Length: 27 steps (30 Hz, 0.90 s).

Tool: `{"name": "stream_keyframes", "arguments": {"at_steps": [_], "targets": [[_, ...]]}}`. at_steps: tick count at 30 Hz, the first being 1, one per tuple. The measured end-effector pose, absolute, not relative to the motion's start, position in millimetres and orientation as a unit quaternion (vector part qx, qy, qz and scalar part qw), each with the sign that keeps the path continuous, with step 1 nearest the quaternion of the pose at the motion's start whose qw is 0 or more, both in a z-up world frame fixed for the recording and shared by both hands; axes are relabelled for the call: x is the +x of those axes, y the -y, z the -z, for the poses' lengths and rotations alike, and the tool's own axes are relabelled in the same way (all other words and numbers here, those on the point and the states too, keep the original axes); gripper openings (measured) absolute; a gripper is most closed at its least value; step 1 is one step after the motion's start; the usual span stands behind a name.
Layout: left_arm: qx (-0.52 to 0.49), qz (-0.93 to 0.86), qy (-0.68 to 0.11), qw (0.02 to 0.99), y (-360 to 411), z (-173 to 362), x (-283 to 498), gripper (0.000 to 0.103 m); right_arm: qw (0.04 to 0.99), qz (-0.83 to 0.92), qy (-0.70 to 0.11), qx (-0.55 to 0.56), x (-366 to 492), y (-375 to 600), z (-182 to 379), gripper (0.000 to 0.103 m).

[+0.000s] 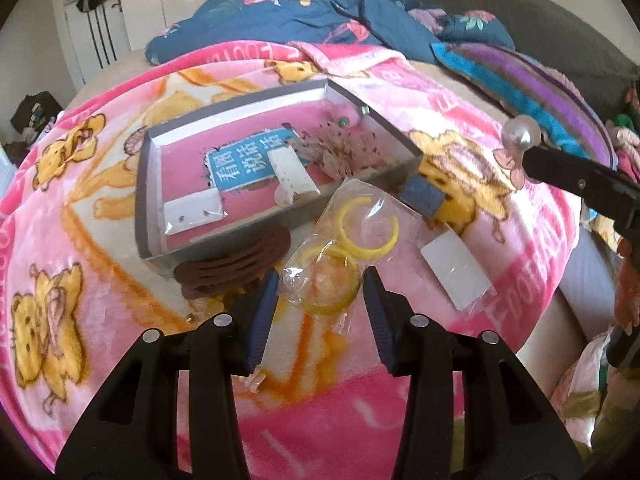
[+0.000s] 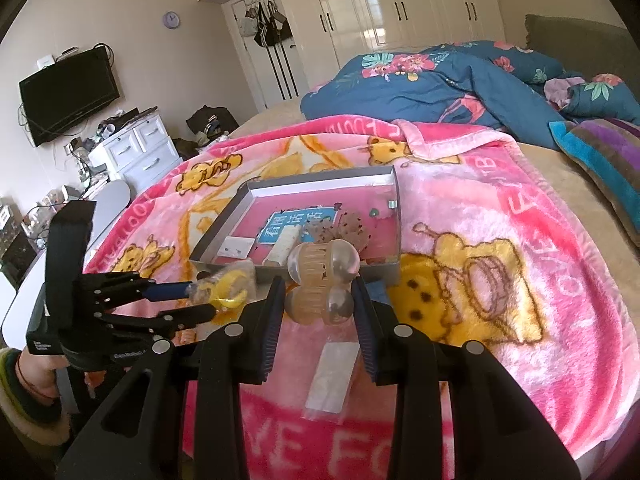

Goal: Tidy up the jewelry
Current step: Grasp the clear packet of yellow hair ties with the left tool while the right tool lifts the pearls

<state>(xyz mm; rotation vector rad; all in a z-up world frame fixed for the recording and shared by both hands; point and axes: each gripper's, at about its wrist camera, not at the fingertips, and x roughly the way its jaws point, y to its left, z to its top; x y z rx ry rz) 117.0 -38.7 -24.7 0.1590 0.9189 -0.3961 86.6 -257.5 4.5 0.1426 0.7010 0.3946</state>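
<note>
We see a fleecy plush pink blanket (image 1: 120,208), matt grey card tray (image 1: 140,184) w/ white inner walls, crinkly clear glossy plastic bag (image 1: 340,248) of smooth yellow plastic rings (image 1: 372,232), glossy pearly hair clip (image 2: 320,276), matt black plastic left gripper (image 1: 320,304) w/ ribbed blue pads (image 1: 266,312).

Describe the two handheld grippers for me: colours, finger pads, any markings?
Both the left gripper and the right gripper have matte black plastic frames with silver round pivot bolts and blue ribbed pads on the fingers. The left one's body carries small white lettering, unreadable, and a black strap.
</note>
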Motion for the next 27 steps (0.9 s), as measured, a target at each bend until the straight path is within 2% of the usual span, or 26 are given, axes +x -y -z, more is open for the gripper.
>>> {"name": "stream_keyframes", "arguments": {"at_steps": [27], "targets": [[0.024,0.151,-0.394,0.906,-11,-21,132,0.035,0.926,-0.202,-0.311,0.074,97,240,-31,0.032]]}}
